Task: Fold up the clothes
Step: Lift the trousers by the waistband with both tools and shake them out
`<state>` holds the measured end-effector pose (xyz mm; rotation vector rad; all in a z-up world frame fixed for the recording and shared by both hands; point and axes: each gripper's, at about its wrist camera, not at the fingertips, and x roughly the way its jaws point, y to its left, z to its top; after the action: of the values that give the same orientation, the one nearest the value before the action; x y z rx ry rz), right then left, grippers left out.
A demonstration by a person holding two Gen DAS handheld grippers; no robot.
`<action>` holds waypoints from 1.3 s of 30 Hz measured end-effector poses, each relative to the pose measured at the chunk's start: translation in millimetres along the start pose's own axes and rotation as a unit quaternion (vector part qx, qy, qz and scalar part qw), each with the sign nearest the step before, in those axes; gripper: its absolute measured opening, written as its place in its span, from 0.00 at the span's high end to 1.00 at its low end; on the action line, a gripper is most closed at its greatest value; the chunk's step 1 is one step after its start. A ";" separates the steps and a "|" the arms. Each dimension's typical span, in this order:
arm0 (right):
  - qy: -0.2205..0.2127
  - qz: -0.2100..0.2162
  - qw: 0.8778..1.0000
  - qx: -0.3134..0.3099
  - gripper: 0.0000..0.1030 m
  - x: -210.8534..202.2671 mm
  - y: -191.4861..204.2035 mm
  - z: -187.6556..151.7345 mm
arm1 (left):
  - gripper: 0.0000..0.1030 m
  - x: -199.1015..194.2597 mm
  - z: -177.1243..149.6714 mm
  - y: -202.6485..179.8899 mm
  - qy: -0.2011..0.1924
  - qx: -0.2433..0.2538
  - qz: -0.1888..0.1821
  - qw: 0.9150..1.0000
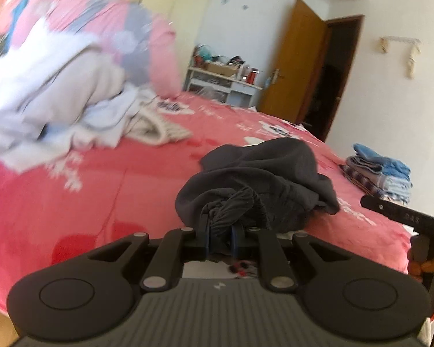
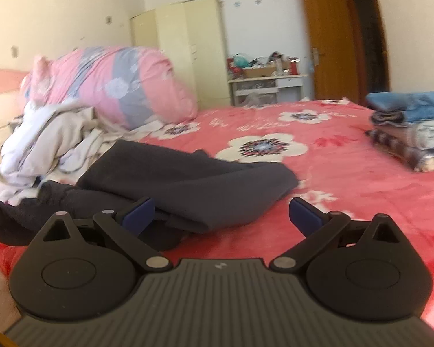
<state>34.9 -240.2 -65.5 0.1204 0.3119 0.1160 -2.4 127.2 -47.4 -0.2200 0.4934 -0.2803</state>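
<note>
The left gripper (image 1: 220, 238) is clamped on a bunched fold of the dark grey cotton garment (image 1: 263, 179), which lies crumpled on the red flowered bedspread (image 1: 86, 202). The right gripper (image 2: 221, 217) hangs with its blue-padded fingers (image 2: 139, 214) spread wide, gripping nothing, just beside the garment's edge. A stack of folded blue and striped clothes (image 2: 413, 127) sits well apart.

Right claw (image 2: 221, 215) spread wide above red bedspread (image 2: 347, 173), dark grey garment (image 2: 188, 185) just ahead
</note>
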 end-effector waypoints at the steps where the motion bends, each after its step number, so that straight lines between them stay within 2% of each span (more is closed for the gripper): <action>1: 0.004 0.013 1.000 -0.012 0.04 2.3 7.0 0.5 | 0.86 -2.9 0.8 8.5 -0.004 -0.008 0.000 1.000; 4: 0.013 0.058 0.996 -0.060 0.11 7.4 29.4 -0.3 | 0.86 -2.2 9.5 19.6 -0.027 -0.027 -0.006 0.999; 7: 0.024 0.115 0.983 -0.140 0.24 19.4 61.3 -3.9 | 0.86 1.4 23.3 32.8 -0.050 -0.049 -0.009 0.998; 9: 0.044 0.131 0.974 -0.180 0.49 41.1 77.5 -3.0 | 0.86 7.4 34.7 43.5 -0.060 -0.073 -0.013 0.995; 11: 0.064 0.138 0.968 -0.198 0.58 71.8 85.2 4.0 | 0.86 18.9 43.1 55.5 -0.060 -0.098 -0.010 0.993; 12: 0.067 0.140 0.969 -0.191 0.66 90.7 84.1 13.3 | 0.86 26.4 46.5 61.8 -0.057 -0.111 -0.006 0.992; 13: 0.071 0.143 0.970 -0.183 0.67 110.0 82.8 23.0 | 0.86 33.9 50.0 68.2 -0.055 -0.123 -0.002 0.991; 16: 0.093 0.176 0.974 -0.107 0.67 178.3 75.6 61.3 | 0.86 57.5 57.2 87.6 -0.040 -0.165 0.013 0.985; 20: 0.147 0.186 0.971 0.009 0.65 271.6 62.7 82.8 | 0.81 88.4 51.5 120.4 -0.006 -0.242 0.018 0.970; 21: 0.166 0.194 0.965 0.052 0.65 283.9 55.2 82.4 | 0.76 88.3 50.1 122.0 -0.006 -0.243 0.017 0.970; 23: 0.176 0.204 0.953 0.138 0.65 292.0 39.0 84.5 | 0.66 88.2 47.2 125.1 -0.007 -0.246 0.017 0.969; 25: 0.127 0.225 0.953 0.156 0.64 267.6 25.1 96.0 | 0.63 88.0 44.4 128.2 -0.008 -0.249 0.016 0.968; 26: 0.095 0.234 0.957 0.140 0.61 247.0 20.7 101.9 | 0.62 88.0 43.0 129.7 -0.008 -0.250 0.016 0.968; 28: 0.058 0.244 0.964 0.089 0.58 211.5 16.0 107.4 | 0.60 87.8 40.1 132.8 -0.009 -0.253 0.015 0.967; 30: 0.048 0.244 0.969 0.010 0.54 174.2 18.5 100.9 | 0.57 87.9 38.5 134.2 -0.009 -0.253 0.015 0.967; 32: 0.056 0.234 0.966 -0.091 0.54 143.6 32.5 82.8 | 0.53 88.2 38.7 133.2 -0.010 -0.250 0.015 0.968; 34: 0.057 0.218 0.956 -0.190 0.52 117.7 50.9 60.3 | 0.50 88.2 39.6 130.5 -0.011 -0.244 0.015 0.969; 36: 0.059 0.200 0.939 -0.274 0.50 103.2 66.7 38.1 | 0.47 89.4 41.1 126.8 -0.009 -0.234 0.018 0.972; 38: 0.060 0.186 0.916 -0.351 0.47 99.1 82.9 19.8 | 0.47 92.4 43.0 123.1 -0.005 -0.222 0.022 0.975; 39: 0.056 0.178 0.900 -0.394 0.43 96.3 90.6 8.3 | 0.47 94.0 43.7 122.0 -0.004 -0.217 0.026 0.976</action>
<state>119.9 -138.9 -74.0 -0.6430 0.3342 0.6060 124.2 218.1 -84.1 -0.6331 0.5486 -0.1175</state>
